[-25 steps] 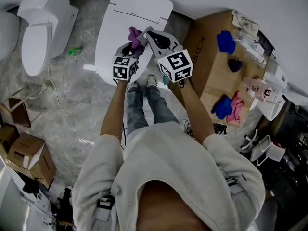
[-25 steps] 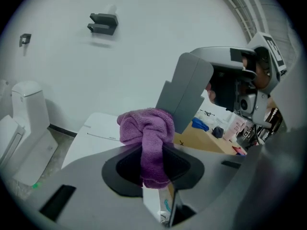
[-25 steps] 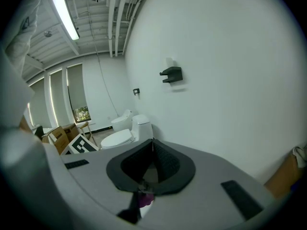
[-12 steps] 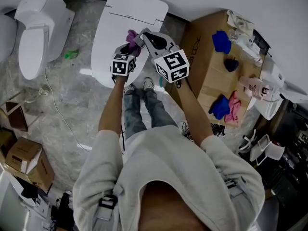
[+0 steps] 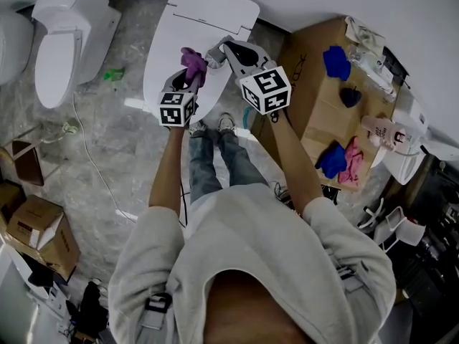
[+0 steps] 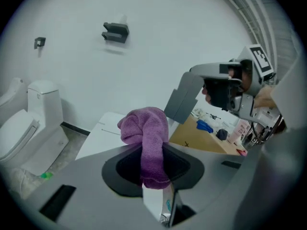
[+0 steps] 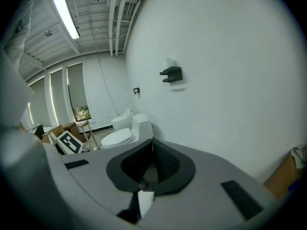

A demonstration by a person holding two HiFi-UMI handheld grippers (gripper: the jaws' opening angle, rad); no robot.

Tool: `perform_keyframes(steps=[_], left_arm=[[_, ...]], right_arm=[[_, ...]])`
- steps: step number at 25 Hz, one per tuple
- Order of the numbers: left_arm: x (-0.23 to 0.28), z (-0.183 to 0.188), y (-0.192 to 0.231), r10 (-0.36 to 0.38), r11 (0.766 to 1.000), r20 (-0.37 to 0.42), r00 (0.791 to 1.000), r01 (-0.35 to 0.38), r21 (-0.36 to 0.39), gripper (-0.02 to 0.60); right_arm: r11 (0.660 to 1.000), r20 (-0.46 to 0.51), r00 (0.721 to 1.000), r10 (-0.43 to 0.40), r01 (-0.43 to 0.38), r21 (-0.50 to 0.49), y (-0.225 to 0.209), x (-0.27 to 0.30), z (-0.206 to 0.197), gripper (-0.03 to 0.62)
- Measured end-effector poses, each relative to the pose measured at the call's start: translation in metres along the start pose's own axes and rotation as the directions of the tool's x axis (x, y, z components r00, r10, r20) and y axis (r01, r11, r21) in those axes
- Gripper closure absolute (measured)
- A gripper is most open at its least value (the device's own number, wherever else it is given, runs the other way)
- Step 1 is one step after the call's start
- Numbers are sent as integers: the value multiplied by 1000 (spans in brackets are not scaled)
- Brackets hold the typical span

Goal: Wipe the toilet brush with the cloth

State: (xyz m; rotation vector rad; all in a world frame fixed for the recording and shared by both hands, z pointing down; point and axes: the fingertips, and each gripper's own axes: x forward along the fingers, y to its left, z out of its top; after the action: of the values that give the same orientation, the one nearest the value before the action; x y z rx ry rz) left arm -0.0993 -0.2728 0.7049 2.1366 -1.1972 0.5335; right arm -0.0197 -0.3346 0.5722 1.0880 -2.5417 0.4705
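My left gripper is shut on a purple cloth, which bulges out above the jaws and hangs down between them. It is held up over the closed white toilet lid. My right gripper is just to the right of the cloth, with its jaws together and nothing that I can make out between them. In the left gripper view the right gripper points down toward the cloth. In the right gripper view the gripper faces a bare white wall. I cannot pick out a toilet brush in any view.
A second toilet stands at the far left, with a cable on the marble floor. On the right, a cardboard surface holds blue cloths, a pink cloth and bottles. Cardboard boxes sit at the lower left. A black bracket is fixed to the wall.
The left gripper has drawn back a little toward me with the cloth still in it. The right gripper has shifted slightly to the right, and both remain over the toilet lid.
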Motion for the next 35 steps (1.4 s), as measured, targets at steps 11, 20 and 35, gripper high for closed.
perform_keyframes(steps=[11, 20, 35], left_arm=[[-60, 46, -53, -45, 997, 190, 981, 31, 73, 472], [-54, 83, -64, -84, 988, 237, 968, 49, 148, 472], [-10, 52, -42, -84, 989, 122, 989, 68, 128, 472]], right_arm=[[1000, -6, 1000, 12, -12, -9, 5, 0, -1, 563], [1000, -2, 1000, 12, -12, 2, 5, 1, -1, 563], [1000, 15, 1000, -1, 0, 28, 2, 4, 3, 563]])
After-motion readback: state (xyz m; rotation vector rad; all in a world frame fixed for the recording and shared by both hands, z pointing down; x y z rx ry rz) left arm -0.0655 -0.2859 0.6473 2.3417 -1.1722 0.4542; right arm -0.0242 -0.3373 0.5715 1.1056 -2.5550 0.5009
